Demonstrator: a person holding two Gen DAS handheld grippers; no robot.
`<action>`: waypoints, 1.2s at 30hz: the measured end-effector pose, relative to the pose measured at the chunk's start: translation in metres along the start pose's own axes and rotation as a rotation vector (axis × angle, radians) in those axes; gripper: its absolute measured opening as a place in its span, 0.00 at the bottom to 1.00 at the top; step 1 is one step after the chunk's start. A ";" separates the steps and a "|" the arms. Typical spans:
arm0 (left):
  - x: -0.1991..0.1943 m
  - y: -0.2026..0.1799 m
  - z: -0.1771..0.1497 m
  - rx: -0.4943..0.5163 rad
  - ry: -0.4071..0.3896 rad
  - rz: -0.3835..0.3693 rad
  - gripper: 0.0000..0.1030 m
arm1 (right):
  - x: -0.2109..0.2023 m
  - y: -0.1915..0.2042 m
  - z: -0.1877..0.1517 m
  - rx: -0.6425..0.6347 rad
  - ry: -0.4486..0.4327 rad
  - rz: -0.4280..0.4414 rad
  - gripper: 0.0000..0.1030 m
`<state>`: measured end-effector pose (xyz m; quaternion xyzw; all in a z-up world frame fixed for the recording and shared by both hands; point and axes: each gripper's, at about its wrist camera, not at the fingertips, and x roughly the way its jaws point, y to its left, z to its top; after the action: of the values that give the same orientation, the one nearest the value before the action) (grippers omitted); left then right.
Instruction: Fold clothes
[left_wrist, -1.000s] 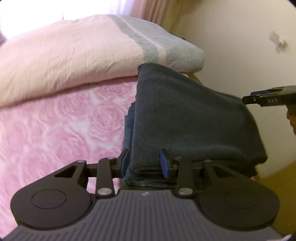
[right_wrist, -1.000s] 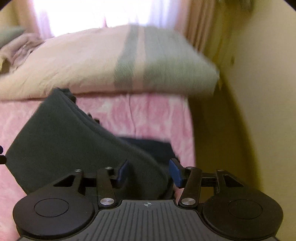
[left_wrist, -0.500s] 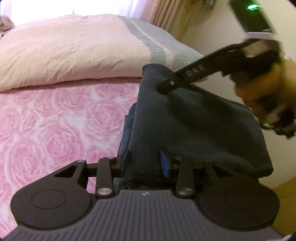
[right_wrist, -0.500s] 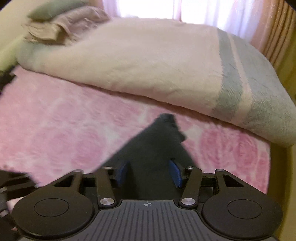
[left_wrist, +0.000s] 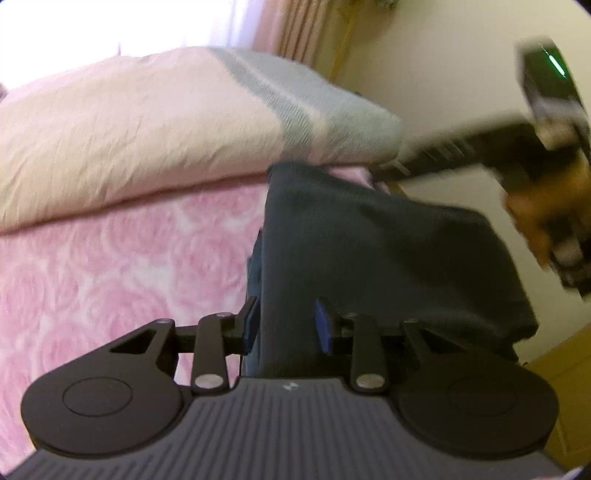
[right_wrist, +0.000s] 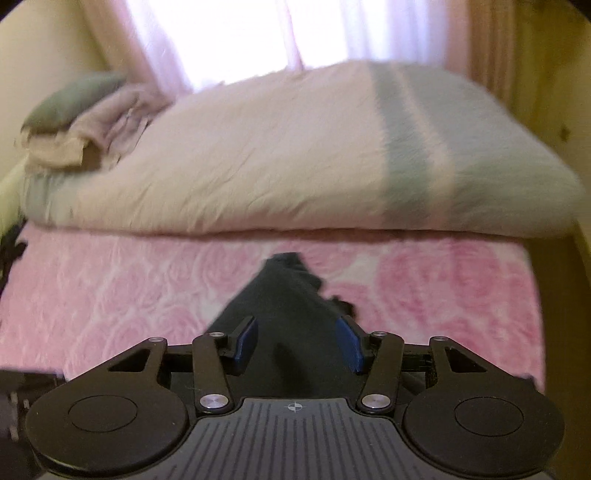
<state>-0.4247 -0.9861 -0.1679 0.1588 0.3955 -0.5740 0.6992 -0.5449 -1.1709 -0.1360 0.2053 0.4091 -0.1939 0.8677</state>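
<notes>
While folded fabric hangs mid-air: risk of the layers sliding apart.
Cause: a loose pinch, a jerk.
Dark garment (left_wrist: 369, 251): centre-right of left view, above pink bedsheet (left_wrist: 110, 266).
Left gripper (left_wrist: 284, 325): clamped on its near edge.
Right gripper (right_wrist: 297, 341): spread, straddling cloth, grip uncertain.

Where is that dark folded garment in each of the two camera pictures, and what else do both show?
Left wrist view: the dark folded garment fills the centre and right, running up from between the left tongs.
Right wrist view: the garment is a narrow dark wedge at lower centre, between the right tongs.
Shared landmark: the cream duvet with grey stripes, lying behind the garment in both.
</notes>
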 end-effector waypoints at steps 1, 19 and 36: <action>0.003 -0.002 0.007 0.015 -0.002 -0.003 0.26 | -0.012 -0.008 -0.007 0.017 -0.011 -0.025 0.50; 0.092 -0.173 0.072 0.422 0.105 -0.283 0.28 | -0.082 -0.158 -0.115 0.602 -0.170 -0.051 0.50; 0.111 -0.212 0.045 0.510 0.241 -0.313 0.25 | -0.040 -0.212 -0.157 0.821 -0.277 0.335 0.59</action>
<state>-0.6017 -1.1539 -0.1715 0.3330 0.3382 -0.7324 0.4883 -0.7750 -1.2615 -0.2375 0.5675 0.1400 -0.2224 0.7803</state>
